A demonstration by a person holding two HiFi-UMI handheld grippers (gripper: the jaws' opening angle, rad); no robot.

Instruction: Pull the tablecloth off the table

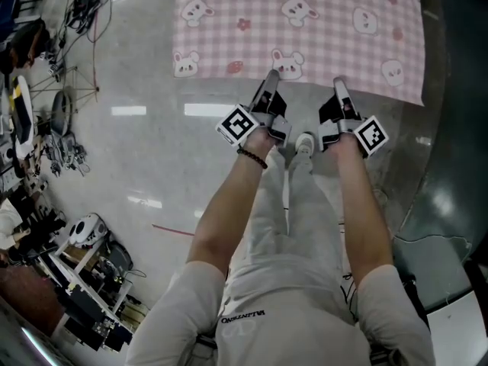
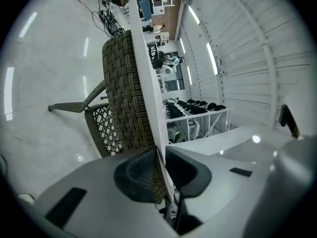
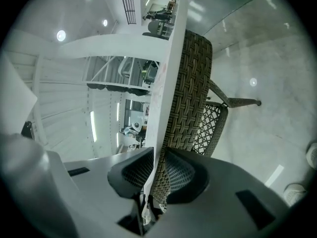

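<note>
The tablecloth [image 1: 305, 29] has pink-and-white checks with white bunnies and small red flowers. At its near edge, the left gripper [image 1: 269, 77] and right gripper [image 1: 338, 83] carry black-and-white square marks. Under the tablecloth, the table rim [image 3: 190, 98] is a brown woven pattern.

1. Head view: set high above the person and facing steeply down. It takes in the floor [image 1: 137, 158] and, at the top of frame, the near edge of the tablecloth [image 1: 297, 29].
2. Left gripper view: rides on the left gripper [image 2: 159, 155] and looks along its fingers. The view is rolled sideways, floor at left, ceiling at right. The table's woven rim [image 2: 126, 93] is very close and seen edge-on.
3. Right gripper view: rides on the right gripper [image 3: 157, 155], equally close, with the roll mirrored.
4. Shared: all three views hold that near table edge.
</note>
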